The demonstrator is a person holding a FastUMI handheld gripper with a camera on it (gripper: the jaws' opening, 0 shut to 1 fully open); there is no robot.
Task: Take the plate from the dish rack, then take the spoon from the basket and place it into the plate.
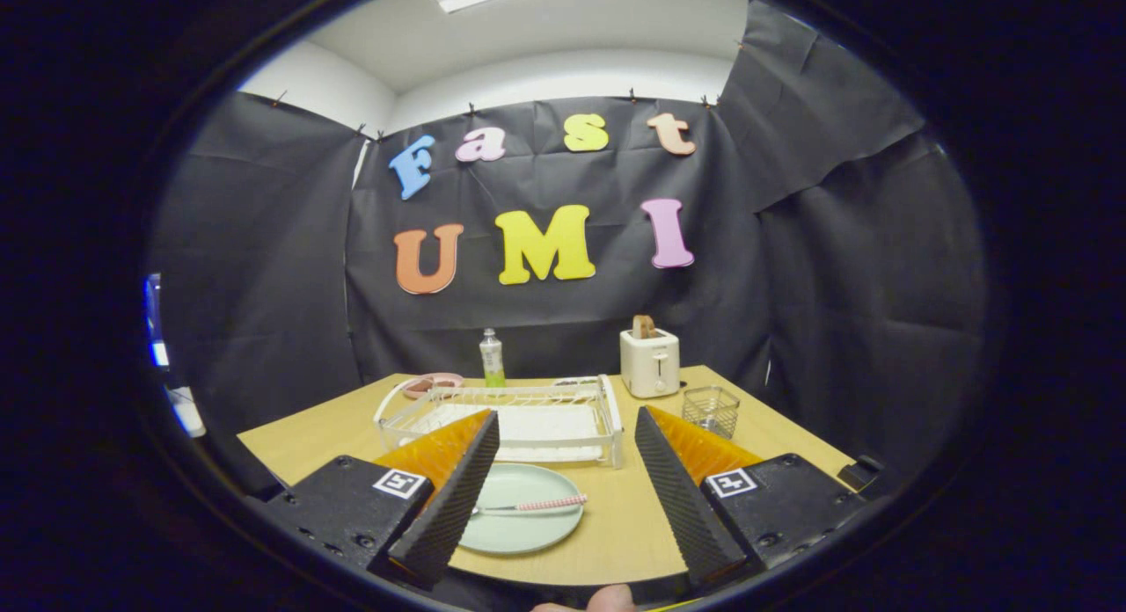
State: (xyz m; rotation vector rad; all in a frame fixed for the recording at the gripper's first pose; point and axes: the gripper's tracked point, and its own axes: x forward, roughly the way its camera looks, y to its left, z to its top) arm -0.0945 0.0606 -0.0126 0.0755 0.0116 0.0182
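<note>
**Spoon on plate, jaws wide and empty**

Wooden table (352, 427) under black cloth walls, white ceiling above. Gripper (563, 484) held low over the near edge, fingers spread wide apart, gripping nothing. Left finger (453, 498) overlapping the plate's left rim in view; contact could not be told. Right finger (682, 498) well clear of the plate, bare table between them.

Plate (519, 511), pale green, flat on the table between the fingers, nearer the left one. Spoon (532, 506) lying across the plate, pink-checked handle pointing toward the right finger, bowl end hidden behind the left finger.

Rack (501, 414), white wire on a white tray, just beyond the plate. Basket (711, 410), small wire mesh, beyond the right finger and right of the rack. Toaster (649, 361), white, at the far edge behind the rack, a slice of bread (643, 325) sticking up from it. Bottle (491, 357) with green liquid standing behind the rack. Pink dish (433, 383) at the rack's far left corner. Fingertip of a hand (607, 600) showing below the gripper.
</note>
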